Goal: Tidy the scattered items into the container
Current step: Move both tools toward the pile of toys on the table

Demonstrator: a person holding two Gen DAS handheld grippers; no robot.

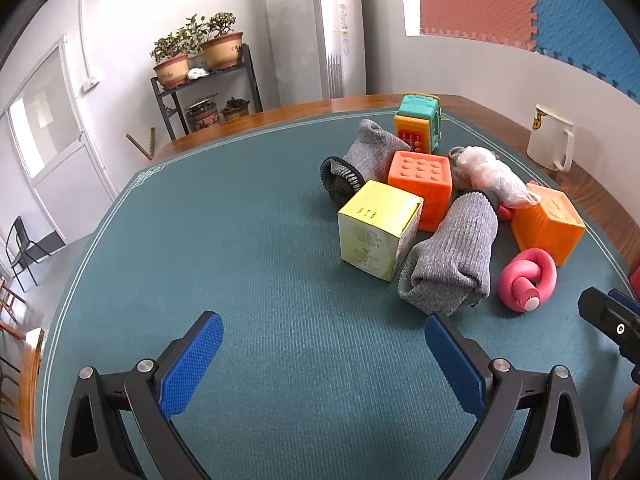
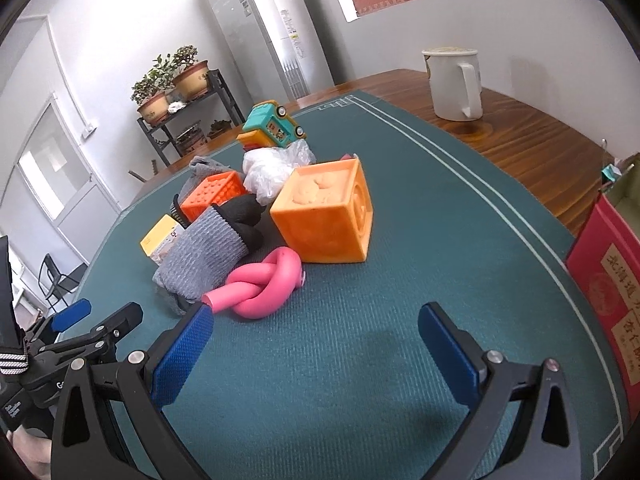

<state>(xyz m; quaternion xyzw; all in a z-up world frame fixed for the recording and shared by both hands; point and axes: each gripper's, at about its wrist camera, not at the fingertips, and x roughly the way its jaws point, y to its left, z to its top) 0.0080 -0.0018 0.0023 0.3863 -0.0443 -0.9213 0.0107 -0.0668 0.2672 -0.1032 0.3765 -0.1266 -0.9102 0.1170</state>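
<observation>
A pile of items lies on the green mat: a yellow carton (image 1: pixel 378 228), a grey sock (image 1: pixel 450 256), a second grey sock (image 1: pixel 362 158), a studded orange cube (image 1: pixel 422 186), a large orange cube (image 1: pixel 548 224), a knotted pink tube (image 1: pixel 528 278), a crumpled plastic bag (image 1: pixel 490 174) and a teal and orange toy bus (image 1: pixel 418 122). My left gripper (image 1: pixel 324 354) is open and empty in front of the pile. My right gripper (image 2: pixel 316 344) is open and empty, just short of the pink tube (image 2: pixel 260 284) and the large orange cube (image 2: pixel 326 214). A red container (image 2: pixel 608 304) stands at the right edge.
A white mug (image 1: pixel 552 136) stands on the bare wooden table (image 2: pixel 520 128) beyond the mat's right border. The left gripper (image 2: pixel 72 328) shows at the left of the right wrist view. A plant shelf (image 1: pixel 204 80) and a tall air conditioner stand against the far wall.
</observation>
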